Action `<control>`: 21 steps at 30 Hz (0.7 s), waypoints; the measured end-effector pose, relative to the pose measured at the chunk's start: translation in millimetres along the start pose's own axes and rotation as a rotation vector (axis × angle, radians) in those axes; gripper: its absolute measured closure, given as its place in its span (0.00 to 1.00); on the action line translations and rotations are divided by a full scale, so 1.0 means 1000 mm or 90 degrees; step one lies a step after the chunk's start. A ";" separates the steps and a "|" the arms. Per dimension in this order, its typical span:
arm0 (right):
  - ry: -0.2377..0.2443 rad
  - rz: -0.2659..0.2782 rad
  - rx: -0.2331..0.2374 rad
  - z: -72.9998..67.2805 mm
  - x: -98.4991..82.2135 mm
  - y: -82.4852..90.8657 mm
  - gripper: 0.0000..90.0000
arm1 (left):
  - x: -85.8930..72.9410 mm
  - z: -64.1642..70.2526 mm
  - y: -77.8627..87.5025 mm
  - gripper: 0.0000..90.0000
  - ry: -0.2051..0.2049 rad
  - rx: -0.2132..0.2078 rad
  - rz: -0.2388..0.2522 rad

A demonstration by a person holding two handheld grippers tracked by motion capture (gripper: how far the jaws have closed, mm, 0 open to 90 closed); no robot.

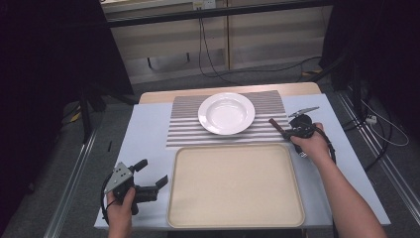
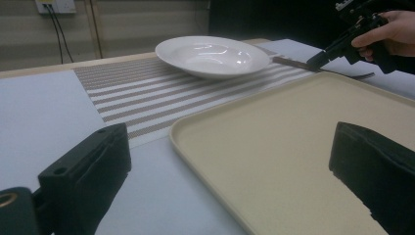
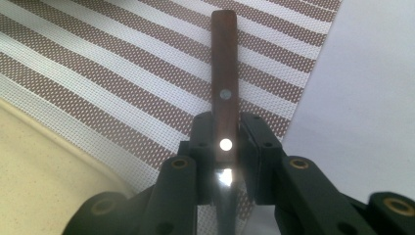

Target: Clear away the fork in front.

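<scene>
Wooden-handled knife (image 3: 224, 93): pinched at the handle's base by my right hand-held gripper (image 3: 226, 147), above the striped placemat (image 1: 185, 124), right of the plate (image 1: 226, 113).
Reason: likely bound beside the plate.
Left hand-held gripper (image 1: 151, 174): spread, idle by the tray (image 1: 233, 183).
Worktop (image 1: 143, 134): otherwise bare.

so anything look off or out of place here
Nothing spilled or damaged. One oddity: the right gripper is shut on a knife near where the wooden handle meets the blade, handle pointing away over the striped placemat. The white plate and beige tray sit straight.
</scene>
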State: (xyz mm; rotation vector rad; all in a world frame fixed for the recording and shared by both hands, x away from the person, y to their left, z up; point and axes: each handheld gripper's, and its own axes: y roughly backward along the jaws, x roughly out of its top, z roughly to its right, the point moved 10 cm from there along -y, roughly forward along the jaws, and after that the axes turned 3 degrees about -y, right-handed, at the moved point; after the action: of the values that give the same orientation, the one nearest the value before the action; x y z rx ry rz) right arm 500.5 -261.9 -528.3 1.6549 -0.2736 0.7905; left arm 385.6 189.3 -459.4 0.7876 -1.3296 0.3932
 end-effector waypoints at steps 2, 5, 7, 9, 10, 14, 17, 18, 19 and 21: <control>0.003 -0.006 0.002 0.000 0.001 -0.001 0.84 | -0.001 0.000 0.000 0.02 0.000 0.001 -0.002; 0.003 -0.010 0.010 0.001 0.001 -0.002 0.84 | -0.001 0.000 -0.001 0.02 -0.001 -0.002 -0.004; 0.001 -0.010 0.015 0.001 0.001 -0.002 0.84 | -0.001 0.000 -0.001 0.02 -0.001 -0.002 -0.004; -0.007 -0.006 0.020 0.002 0.002 -0.002 0.84 | -0.001 0.001 -0.002 0.02 -0.001 -0.004 -0.005; -0.009 -0.009 0.018 0.001 0.002 -0.003 0.84 | -0.001 0.002 -0.003 0.02 -0.005 -0.005 -0.006; -0.003 -0.028 0.016 0.001 0.003 -0.004 0.85 | 0.000 0.004 -0.005 0.02 -0.012 -0.009 -0.011; 0.002 -0.045 0.010 0.001 0.005 -0.004 0.85 | -0.001 0.005 -0.006 0.02 -0.013 -0.011 -0.012; 0.012 -0.072 -0.002 0.000 0.006 -0.005 0.86 | -0.001 0.005 -0.006 0.02 -0.011 -0.011 -0.012; 0.012 -0.072 -0.002 0.000 0.006 -0.005 0.86 | -0.001 0.005 -0.007 0.02 -0.011 -0.011 -0.013; 0.024 -0.095 -0.017 -0.001 0.008 -0.006 0.86 | -0.001 0.004 -0.007 0.02 -0.011 -0.010 -0.015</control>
State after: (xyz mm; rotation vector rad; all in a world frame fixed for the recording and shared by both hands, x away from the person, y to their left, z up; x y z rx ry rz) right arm 509.4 -257.2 -528.5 1.6137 -0.1314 0.7020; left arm 386.7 181.7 -462.5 0.7942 -1.3364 0.3575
